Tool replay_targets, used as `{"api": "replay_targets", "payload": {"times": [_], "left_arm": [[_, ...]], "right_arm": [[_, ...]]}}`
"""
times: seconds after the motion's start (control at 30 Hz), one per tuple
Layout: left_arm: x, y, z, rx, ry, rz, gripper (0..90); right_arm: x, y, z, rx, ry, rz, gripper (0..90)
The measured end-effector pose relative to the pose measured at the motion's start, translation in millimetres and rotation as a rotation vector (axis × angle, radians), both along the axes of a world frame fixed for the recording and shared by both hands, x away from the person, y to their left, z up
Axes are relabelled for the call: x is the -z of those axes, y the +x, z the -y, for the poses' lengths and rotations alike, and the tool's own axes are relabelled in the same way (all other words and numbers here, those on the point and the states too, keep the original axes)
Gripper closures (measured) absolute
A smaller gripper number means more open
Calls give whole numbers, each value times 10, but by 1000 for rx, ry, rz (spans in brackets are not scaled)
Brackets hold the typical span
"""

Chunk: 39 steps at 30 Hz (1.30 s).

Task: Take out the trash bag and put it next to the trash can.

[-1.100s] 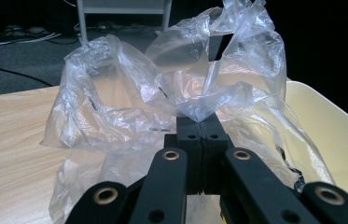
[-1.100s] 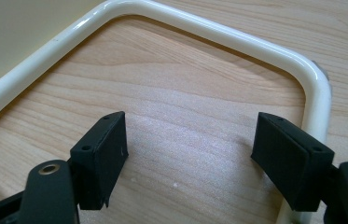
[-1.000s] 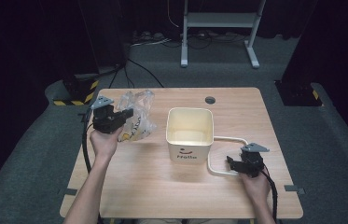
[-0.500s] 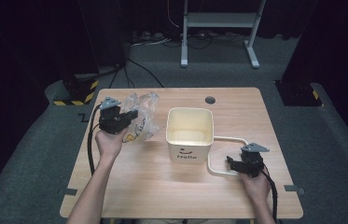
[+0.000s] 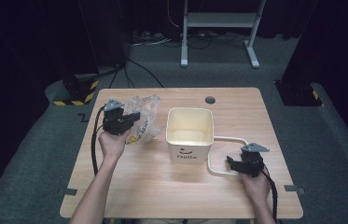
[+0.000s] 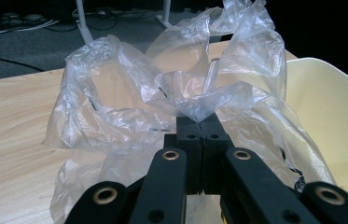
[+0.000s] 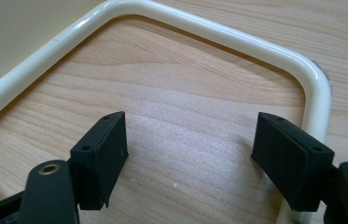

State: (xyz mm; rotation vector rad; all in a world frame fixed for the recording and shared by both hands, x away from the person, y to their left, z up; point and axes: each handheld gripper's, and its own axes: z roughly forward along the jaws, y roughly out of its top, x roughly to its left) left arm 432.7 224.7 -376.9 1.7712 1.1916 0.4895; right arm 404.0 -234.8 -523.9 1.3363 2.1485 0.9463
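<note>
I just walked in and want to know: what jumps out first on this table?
The cream bin in the middle of the wooden table catches the eye. Left of it, the left gripper pinches a crinkly clear plastic bag. On the right, the right gripper is open beside the bin's white handle.

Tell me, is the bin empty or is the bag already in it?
Empty. The high view shows the bin's bare inside. The bag lies crumpled on the table beside it, pinched in the shut left tongs.
</note>
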Motion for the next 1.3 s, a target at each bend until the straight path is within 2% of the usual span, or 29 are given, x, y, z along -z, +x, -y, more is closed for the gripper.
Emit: {"api": "replay_targets", "payload": {"times": [0.07, 0.37, 0.9, 1.1, 1.3], "left_arm": [[28, 14, 11, 0, 16, 0, 890], [148, 49, 65, 5, 32, -18, 889], [283, 112, 115, 2, 43, -40, 879], [321, 123, 140, -11, 49, -39, 874], [430, 151, 105, -34, 46, -65, 869]], "right_arm": [[0, 0, 0, 0, 0, 0, 261], [0, 0, 0, 0, 0, 0, 261], [0, 0, 0, 0, 0, 0, 261], [0, 0, 0, 0, 0, 0, 261], [0, 0, 1, 0, 0, 0, 261]]}}
